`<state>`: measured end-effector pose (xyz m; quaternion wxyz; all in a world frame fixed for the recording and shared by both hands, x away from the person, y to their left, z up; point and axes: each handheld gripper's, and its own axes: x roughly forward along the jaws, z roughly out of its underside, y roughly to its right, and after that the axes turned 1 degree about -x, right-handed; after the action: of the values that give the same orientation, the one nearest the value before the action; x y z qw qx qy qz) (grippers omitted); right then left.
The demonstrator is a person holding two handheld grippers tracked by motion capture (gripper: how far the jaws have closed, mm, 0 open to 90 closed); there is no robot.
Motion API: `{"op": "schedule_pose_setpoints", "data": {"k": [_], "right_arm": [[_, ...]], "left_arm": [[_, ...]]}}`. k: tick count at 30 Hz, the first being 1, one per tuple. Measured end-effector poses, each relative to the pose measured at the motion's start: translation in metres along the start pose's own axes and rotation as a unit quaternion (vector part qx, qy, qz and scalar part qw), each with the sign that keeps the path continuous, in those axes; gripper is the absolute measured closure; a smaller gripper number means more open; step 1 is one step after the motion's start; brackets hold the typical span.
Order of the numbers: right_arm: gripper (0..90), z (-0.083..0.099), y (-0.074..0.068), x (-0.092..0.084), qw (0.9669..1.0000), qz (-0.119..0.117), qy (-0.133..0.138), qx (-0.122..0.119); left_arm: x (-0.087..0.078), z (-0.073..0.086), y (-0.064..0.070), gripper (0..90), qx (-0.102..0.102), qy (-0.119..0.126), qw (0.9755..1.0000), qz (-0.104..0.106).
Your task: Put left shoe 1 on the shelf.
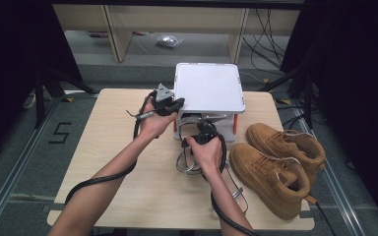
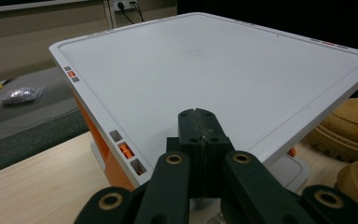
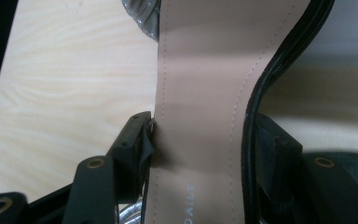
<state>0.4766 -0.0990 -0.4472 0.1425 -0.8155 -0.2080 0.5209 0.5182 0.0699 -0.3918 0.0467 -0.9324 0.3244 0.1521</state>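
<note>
A sandal [image 3: 205, 107] with a beige insole and a black edge sits squeezed across its width between the jaws of the right hand-held gripper [image 3: 200, 140], one jaw against each side of the sole, so that gripper is clamped on it. In the high view the right hand-held gripper [image 1: 204, 133] is held near the middle of the bench [image 1: 123, 196], just in front of the white box, and silvery straps [image 1: 186, 162] hang below the person's right hand [image 1: 206, 153] down to the wood; whether the sandal's sole touches the bench I cannot tell. The box [image 1: 208, 88] stands at the far middle of the bench, with a flat white lid [image 2: 214, 74] and orange sides [image 2: 103, 144]. The left hand-held gripper [image 2: 199, 122] has its jaws shut tight together with nothing between them, and its tip lies at the near left edge of the lid, over or on it. In the high view the left hand-held gripper [image 1: 170, 104] is at the box's left side, held by the left hand [image 1: 153, 120], with a black cable [image 1: 98, 179] trailing back along the forearm. To the right of the sandal, a pair of tan lace-up boots [image 1: 275, 167] lies on the right part of the bench, side by side and touching. A small silvery bag [image 1: 167, 41] rests on the floor beyond the bench.
</note>
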Motion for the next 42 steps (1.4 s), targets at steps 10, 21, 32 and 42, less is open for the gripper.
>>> {"op": "schedule_pose_setpoints", "data": {"k": [10, 21, 32, 42], "right_arm": [[45.1, -0.012, 0.005, 0.026, 0.9998, 0.014, 0.012, 0.000], [46.1, -0.013, -0.002, 0.039, 0.9992, 0.027, 0.008, 0.027], [37.8, -0.003, -0.017, 0.009, 0.9959, 0.075, 0.006, -0.050], [68.6, 0.010, -0.009, -0.052, 0.9953, 0.055, -0.006, -0.080]], "left_arm": [[0.000, 0.000, 0.000, 89.8, 0.002, -0.002, 1.0000, 0.000], [-0.001, 0.000, -0.001, 89.8, 0.000, 0.000, 1.0000, 0.002], [-0.002, 0.000, -0.001, 89.8, 0.001, -0.003, 1.0000, 0.003], [-0.002, 0.000, -0.001, 89.9, -0.001, -0.005, 1.0000, 0.002]]}}
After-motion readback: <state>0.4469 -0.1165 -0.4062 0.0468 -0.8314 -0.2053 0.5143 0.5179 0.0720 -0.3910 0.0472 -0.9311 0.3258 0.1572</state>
